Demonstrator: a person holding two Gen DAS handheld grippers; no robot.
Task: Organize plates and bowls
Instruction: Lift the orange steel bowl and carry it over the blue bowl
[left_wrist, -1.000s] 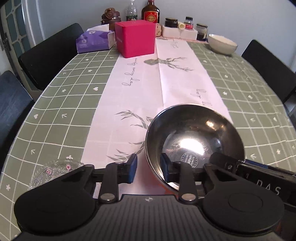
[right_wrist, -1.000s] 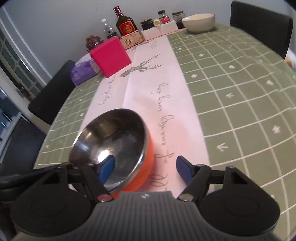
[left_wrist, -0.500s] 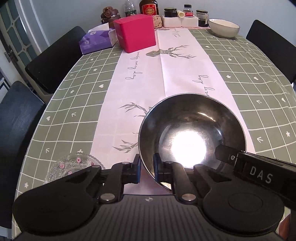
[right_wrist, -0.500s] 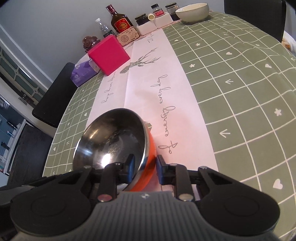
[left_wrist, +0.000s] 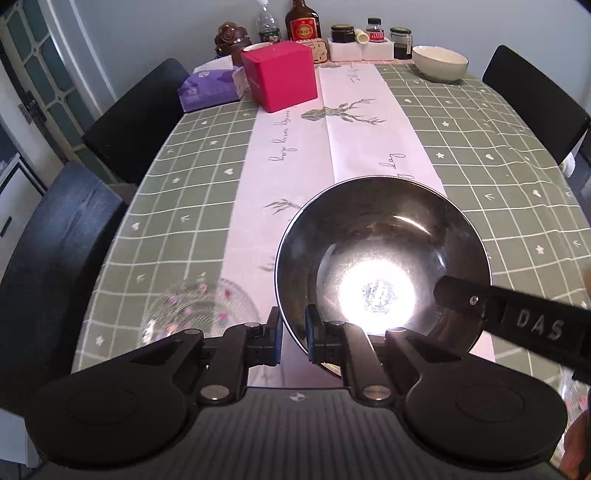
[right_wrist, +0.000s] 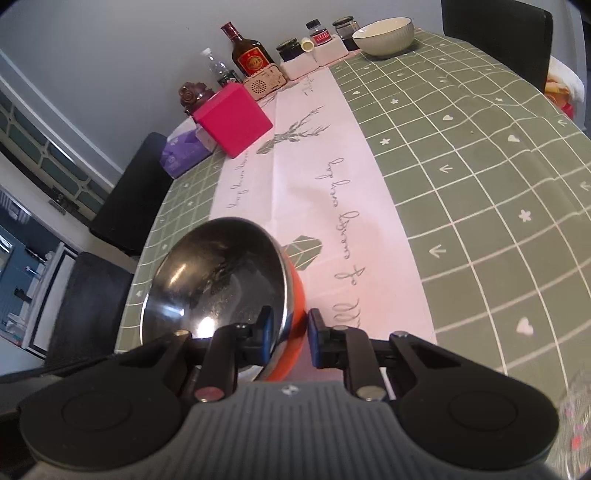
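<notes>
**Left wrist view: both your grippers clamp the steel bowl's rim**

Left wrist view shows the steel bowl (left_wrist: 384, 254), mirror-bright inside and orange outside, over the white runner (left_wrist: 332, 147) toward the near edge of the tabletop (left_wrist: 517, 184). Your left gripper (left_wrist: 293, 332) is clenched on the bowl's near-left rim, one blue pad inside the wall and one outside. Your right gripper (right_wrist: 286, 332) pinches the opposite rim the same way, its jaws closing with the bowl wall between them; its black body crosses the bowl's right side in the left view.

Just beside the bowl, toward the near-left corner, lies a clear glass plate (left_wrist: 199, 310) with small coloured spots. At the far-right corner sits a cream ceramic bowl (left_wrist: 439, 62). Along the far edge you have a pink box (left_wrist: 282, 75), a purple tissue pack (left_wrist: 208, 88), bottles (left_wrist: 303, 22) and dark jars (left_wrist: 369, 31). Black chairs (left_wrist: 136, 118) stand along both long edges.
</notes>
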